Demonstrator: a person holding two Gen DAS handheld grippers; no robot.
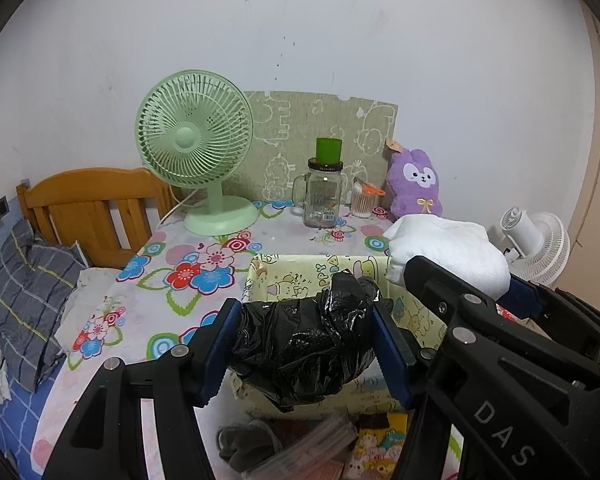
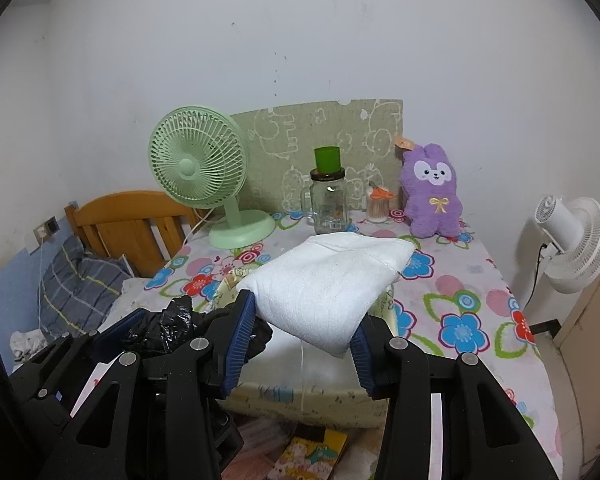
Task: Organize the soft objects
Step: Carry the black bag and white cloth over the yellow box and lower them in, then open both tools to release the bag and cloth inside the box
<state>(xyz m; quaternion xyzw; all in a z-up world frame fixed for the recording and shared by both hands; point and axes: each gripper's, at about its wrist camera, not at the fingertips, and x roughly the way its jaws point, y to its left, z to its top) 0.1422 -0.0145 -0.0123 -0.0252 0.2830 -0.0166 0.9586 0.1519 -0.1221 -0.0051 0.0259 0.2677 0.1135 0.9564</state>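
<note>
The black plastic bag bundle (image 1: 304, 340) is sitting crumpled between the blue pads of the left gripper (image 1: 306, 346), which are pinching it from both sides just above the yellow cartoon-print bin (image 1: 324, 264); seen from the left wrist, the bundle is filling the centre of the view and the bin's open mouth is lying behind and below it toward 12 o'clock. The folded white foam sheet (image 2: 332, 280) is being squeezed at its near end by the right gripper (image 2: 302, 344), and its far end is sticking out toward 12 o'clock over the floral tablecloth (image 2: 460, 320) and the bin's right side. Both things are looking very light and soft: the bag is slick and crinkly, so it is likely slipping or springing open unless gripped across its thickest middle, as it is now. The foam is holding its folded shape fairly well but is probably compressing under the pads, so a hold well in from the edge seems safest. At 1 o'clock in the right wrist view, the purple plush rabbit (image 2: 434, 192) is leaning against the wall, untouched.
</note>
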